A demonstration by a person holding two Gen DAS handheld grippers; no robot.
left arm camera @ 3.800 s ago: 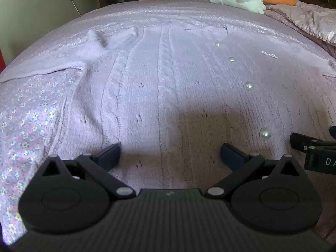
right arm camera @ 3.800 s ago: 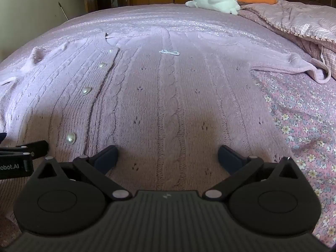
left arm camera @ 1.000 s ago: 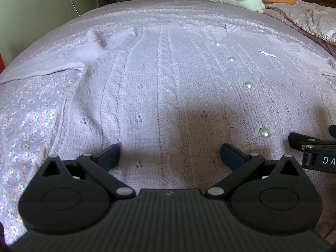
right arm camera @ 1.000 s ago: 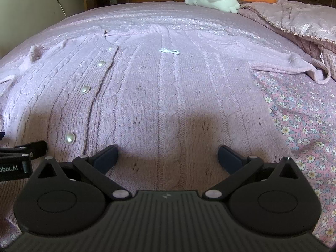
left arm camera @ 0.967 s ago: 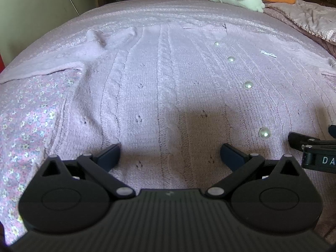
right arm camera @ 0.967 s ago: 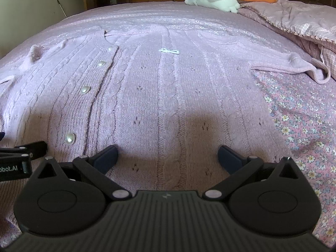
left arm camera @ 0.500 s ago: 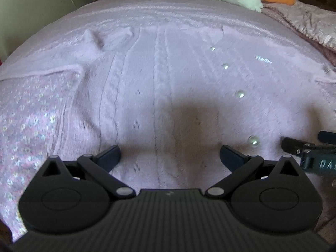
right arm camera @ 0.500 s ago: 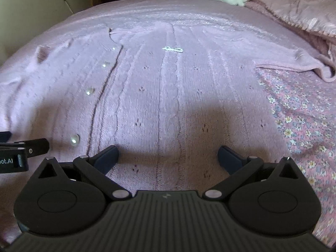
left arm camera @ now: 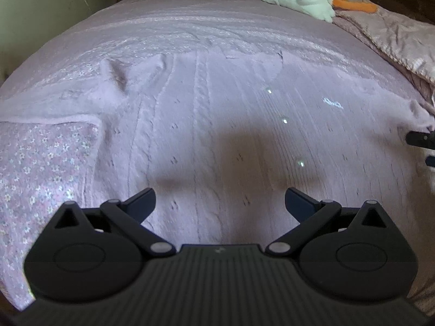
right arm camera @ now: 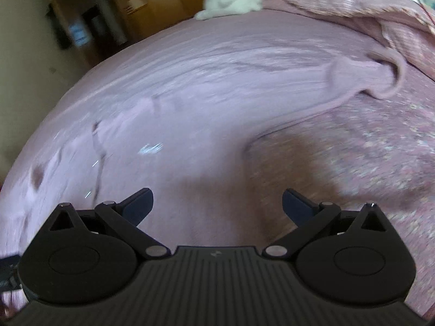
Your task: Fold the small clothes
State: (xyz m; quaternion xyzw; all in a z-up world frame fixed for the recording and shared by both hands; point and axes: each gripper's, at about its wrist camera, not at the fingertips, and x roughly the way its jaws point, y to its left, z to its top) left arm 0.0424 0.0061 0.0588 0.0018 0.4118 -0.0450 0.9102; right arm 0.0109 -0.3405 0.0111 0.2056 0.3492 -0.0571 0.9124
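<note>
lilac cable-knit cardigan [left arm camera: 217, 125] lies flat, unfolded ahead of left gripper [left arm camera: 219, 199] and right gripper [right arm camera: 217, 201], both wide, empty; all folds remain.

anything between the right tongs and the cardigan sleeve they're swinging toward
Nothing visible. The right tongs are open over the cardigan, and only flat knit and floral bedspread lie before the sleeve. The view is motion-blurred.
</note>
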